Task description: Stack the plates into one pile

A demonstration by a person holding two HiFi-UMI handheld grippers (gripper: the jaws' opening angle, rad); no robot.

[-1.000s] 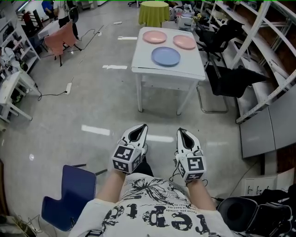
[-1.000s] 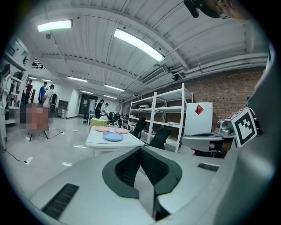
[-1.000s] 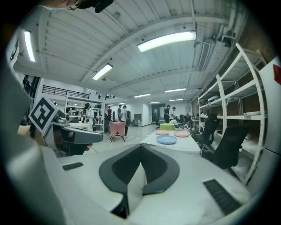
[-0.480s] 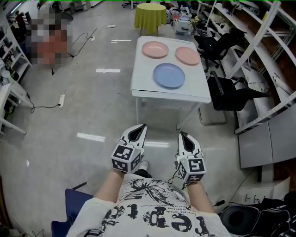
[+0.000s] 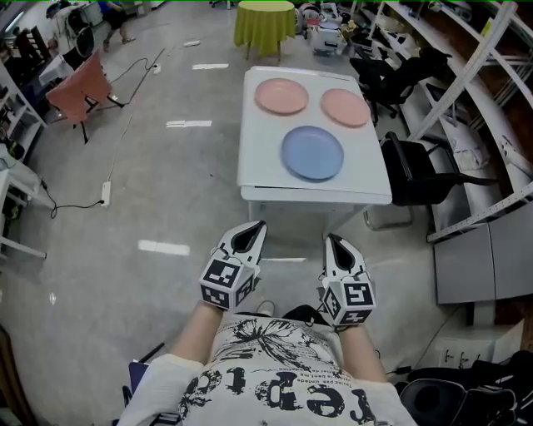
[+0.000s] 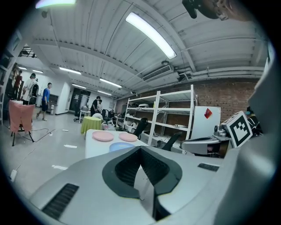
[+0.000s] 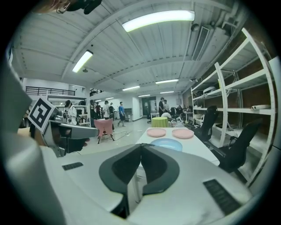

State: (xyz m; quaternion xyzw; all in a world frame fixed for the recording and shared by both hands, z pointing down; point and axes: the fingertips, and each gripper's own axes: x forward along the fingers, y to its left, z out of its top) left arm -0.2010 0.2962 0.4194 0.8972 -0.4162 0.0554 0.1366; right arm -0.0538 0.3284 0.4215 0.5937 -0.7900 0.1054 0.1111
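Observation:
Three plates lie apart on a white table [image 5: 266,162] ahead of me: a blue plate [image 5: 311,152] nearest, a pink plate [image 5: 281,96] at the far left and a second pink plate [image 5: 345,106] at the far right. My left gripper [image 5: 259,225] and right gripper [image 5: 330,237] are held side by side over the floor, short of the table's near edge, both shut and empty. In the right gripper view the blue plate [image 7: 166,144] lies in front of the two pink ones [image 7: 156,132] [image 7: 182,133]. In the left gripper view the plates [image 6: 103,136] show small beyond the shut jaws.
A black chair [image 5: 420,170] stands against the table's right side, with metal shelving [image 5: 491,91] beyond it. A round yellow-green table [image 5: 266,23] is behind the white table. A pink draped chair [image 5: 79,87] and a cable [image 5: 104,193] are on the floor at left. People stand far off.
The white table with its plates has come nearer and lower in the head view as I walk toward it. Both grippers stay shut, side by side. The blue chair behind me has left the view.

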